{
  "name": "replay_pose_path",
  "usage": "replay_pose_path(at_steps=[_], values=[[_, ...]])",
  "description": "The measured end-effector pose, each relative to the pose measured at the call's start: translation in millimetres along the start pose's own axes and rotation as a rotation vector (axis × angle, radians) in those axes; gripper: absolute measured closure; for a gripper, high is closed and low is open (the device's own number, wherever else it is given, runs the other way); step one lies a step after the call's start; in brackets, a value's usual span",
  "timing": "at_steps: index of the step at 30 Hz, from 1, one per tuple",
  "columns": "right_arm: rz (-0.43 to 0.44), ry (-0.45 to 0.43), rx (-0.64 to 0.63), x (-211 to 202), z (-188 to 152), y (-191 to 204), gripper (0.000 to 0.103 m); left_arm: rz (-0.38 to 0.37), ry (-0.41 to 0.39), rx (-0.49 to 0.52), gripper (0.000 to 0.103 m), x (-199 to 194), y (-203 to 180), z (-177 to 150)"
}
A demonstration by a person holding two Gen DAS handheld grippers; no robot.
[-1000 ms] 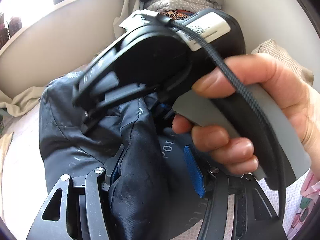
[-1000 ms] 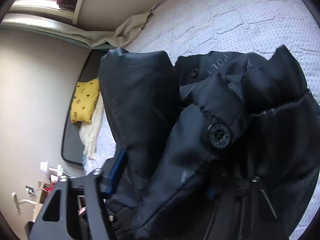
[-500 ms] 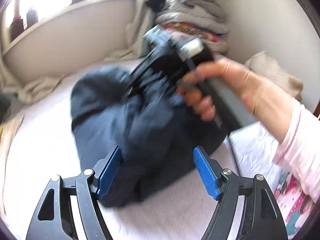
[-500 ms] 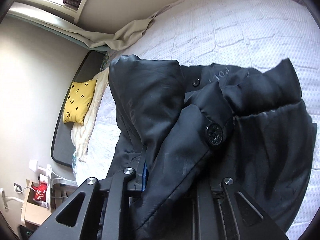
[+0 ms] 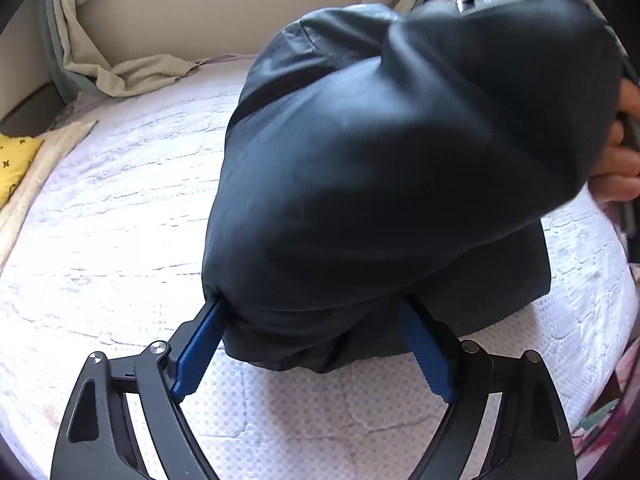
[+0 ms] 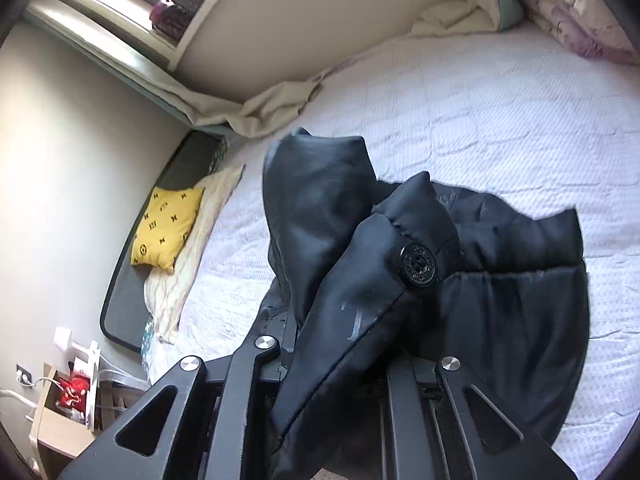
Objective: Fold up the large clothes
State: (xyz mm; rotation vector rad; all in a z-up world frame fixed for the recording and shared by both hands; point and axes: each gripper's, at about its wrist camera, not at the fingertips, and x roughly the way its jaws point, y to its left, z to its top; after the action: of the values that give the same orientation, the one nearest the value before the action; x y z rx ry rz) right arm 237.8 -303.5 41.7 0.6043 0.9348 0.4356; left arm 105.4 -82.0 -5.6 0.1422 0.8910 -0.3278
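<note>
Dark padded jacket (image 5: 392,168) bunched on white bed cover (image 5: 120,216), part lifted off it (big black button (image 6: 418,266) showing). Right gripper (image 6: 332,364) pinching jacket fold, jaws just closing tight on cloth. Left gripper (image 5: 312,344) jaws just opening, spread wide, jacket edge between blue pads (image 5: 198,346), right pad apart from it. Yellow cushion (image 6: 168,230) near bed edge.
</note>
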Motion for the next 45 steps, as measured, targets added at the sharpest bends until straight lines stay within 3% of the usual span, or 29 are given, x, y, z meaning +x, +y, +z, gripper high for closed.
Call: replay_pose_path(at_steps=[4, 6, 8, 12, 17, 21, 24, 26, 30, 32, 36, 38, 40, 45], values=[[-0.008, -0.034, 0.012, -13.6, -2.3, -5.8, 0.095, 0.026, -0.041, 0.023, 0.011, -2.5, -19.3, 0.3], [-0.011, -0.042, 0.024, -18.6, -3.4, -9.0, 0.095, 0.115, -0.048, 0.012, 0.011, 8.8, -19.6, 3.1], [-0.021, -0.056, 0.023, -27.9, -5.7, -9.8, 0.095, 0.139, 0.015, -0.034, 0.011, 31.4, -12.6, 6.4], [-0.051, -0.086, 0.014, -49.2, -11.7, -12.5, 0.096, 0.024, 0.121, -0.214, 0.01, 58.3, 13.8, -2.6], [-0.104, -0.099, 0.063, -70.1, -26.1, -41.1, 0.096, -0.005, 0.151, -0.236, 0.01, 69.9, 16.5, -0.1], [-0.138, -0.084, 0.126, -71.3, -35.4, -70.3, 0.097, -0.009, 0.148, -0.208, 0.012, 78.8, 16.4, 12.9], [-0.151, -0.061, 0.145, -63.1, -40.8, -86.4, 0.097, -0.04, 0.159, -0.17, 0.023, 71.4, 14.7, 15.0], [-0.156, -0.062, 0.144, -59.5, -42.1, -90.5, 0.097, -0.077, 0.177, -0.134, 0.029, 56.1, 5.3, 14.8], [-0.141, -0.062, 0.146, -56.8, -40.9, -97.8, 0.097, -0.203, 0.178, -0.059, 0.029, 7.1, 4.3, 15.5], [-0.146, -0.054, 0.146, -54.8, -40.9, -102.5, 0.096, -0.241, 0.137, -0.013, 0.029, -21.9, 4.6, 22.0], [-0.163, -0.046, 0.134, -50.1, -41.6, -102.1, 0.096, -0.218, -0.03, 0.036, 0.029, -51.7, 4.7, 60.0], [-0.179, -0.048, 0.126, -48.1, -43.3, -99.4, 0.095, -0.235, -0.05, 0.039, 0.029, -44.6, -3.2, 85.3], [-0.192, -0.05, 0.124, -47.7, -45.8, -95.9, 0.095, -0.276, 0.004, 0.039, 0.029, -24.7, -14.5, 95.2], [-0.233, -0.041, 0.129, -45.2, -52.5, -98.4, 0.092, -0.173, 0.027, 0.123, 0.022, 18.5, -42.3, 79.3]])
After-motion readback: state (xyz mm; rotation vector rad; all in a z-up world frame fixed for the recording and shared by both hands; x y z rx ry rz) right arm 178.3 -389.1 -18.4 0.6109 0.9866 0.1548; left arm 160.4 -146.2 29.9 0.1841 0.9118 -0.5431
